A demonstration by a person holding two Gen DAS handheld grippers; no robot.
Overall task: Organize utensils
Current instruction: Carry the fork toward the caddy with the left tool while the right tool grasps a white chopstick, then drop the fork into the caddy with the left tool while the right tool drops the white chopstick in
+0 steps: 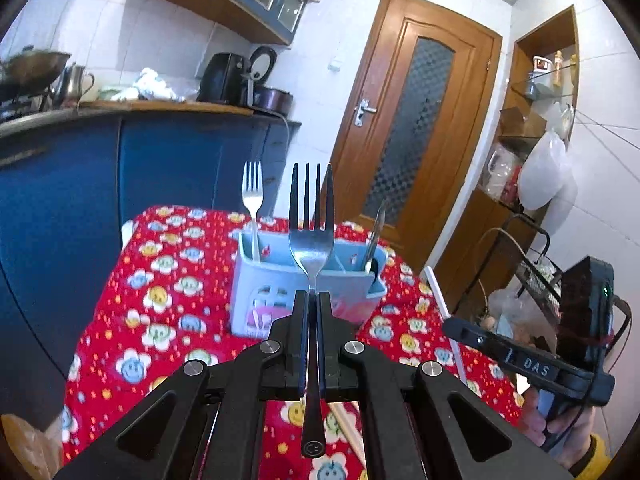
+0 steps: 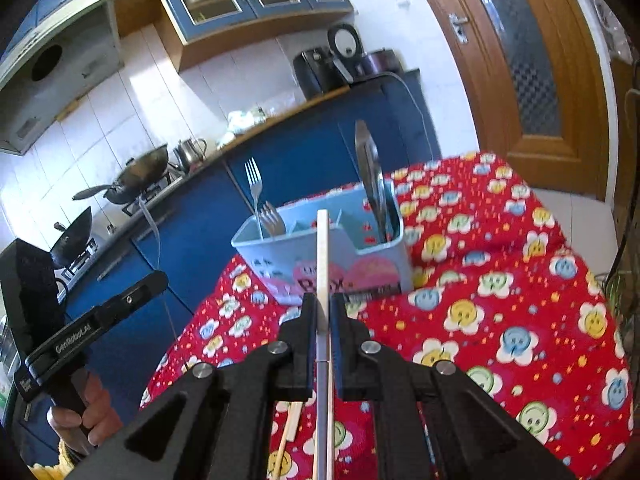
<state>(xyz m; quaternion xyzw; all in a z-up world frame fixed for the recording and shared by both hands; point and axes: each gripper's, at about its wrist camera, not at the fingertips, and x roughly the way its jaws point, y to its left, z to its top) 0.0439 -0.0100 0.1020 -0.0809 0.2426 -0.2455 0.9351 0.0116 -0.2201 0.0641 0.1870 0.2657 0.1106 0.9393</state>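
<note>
Left gripper [image 1: 313,298] is clamped on a fork [image 1: 311,240], tines up; right gripper [image 2: 323,300] pinches a white chopstick [image 2: 322,256]. Both hover before the blue holder [image 2: 320,256] near the table's [image 2: 500,280] far edge, holding another fork [image 1: 252,196].

Steel fork [image 1: 311,240]: upright, tines up. White chopstick [image 2: 322,256]: upright. Blue caddy [image 2: 320,256] on tablecloth: holds fork [image 2: 254,188], spoon [image 2: 370,168].
</note>
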